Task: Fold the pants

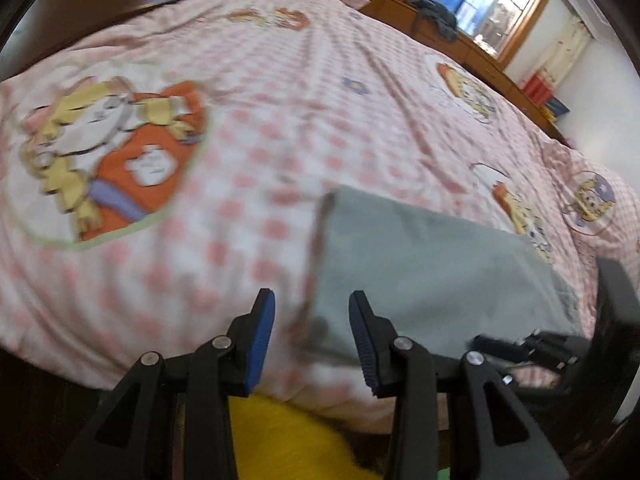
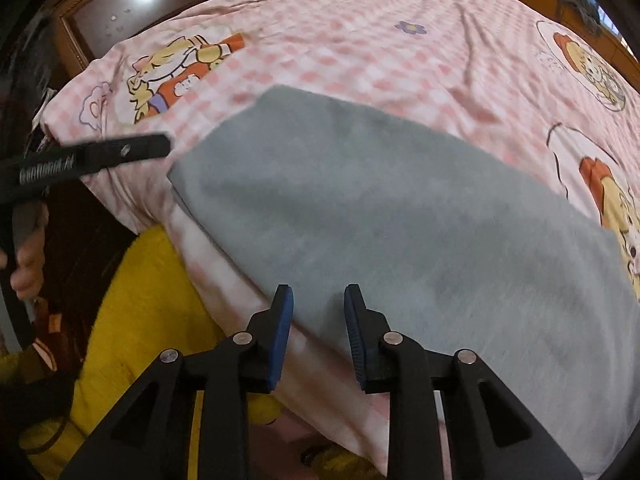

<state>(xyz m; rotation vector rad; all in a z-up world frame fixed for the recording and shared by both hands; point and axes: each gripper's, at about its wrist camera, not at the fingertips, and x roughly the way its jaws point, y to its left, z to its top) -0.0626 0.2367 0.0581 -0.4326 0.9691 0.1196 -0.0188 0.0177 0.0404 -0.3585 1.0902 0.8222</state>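
Observation:
The grey pants (image 2: pixel 400 216) lie folded flat on the pink checked bedspread (image 2: pixel 360 40) near the bed's front edge; they also show in the left wrist view (image 1: pixel 432 264). My left gripper (image 1: pixel 312 320) is open and empty, hovering above the pants' left end. My right gripper (image 2: pixel 319 312) is open and empty, just above the pants' near edge. The left gripper's finger shows in the right wrist view (image 2: pixel 100 154) to the left of the pants. The right gripper's body shows at the lower right of the left wrist view (image 1: pixel 532 350).
The bedspread (image 1: pixel 280 120) has cartoon prints. A yellow garment (image 2: pixel 140 300) shows below the bed edge. A dark wooden headboard (image 2: pixel 140 0) stands at the far left. A wooden shelf (image 1: pixel 460 44) and a window (image 1: pixel 500 4) lie beyond the bed.

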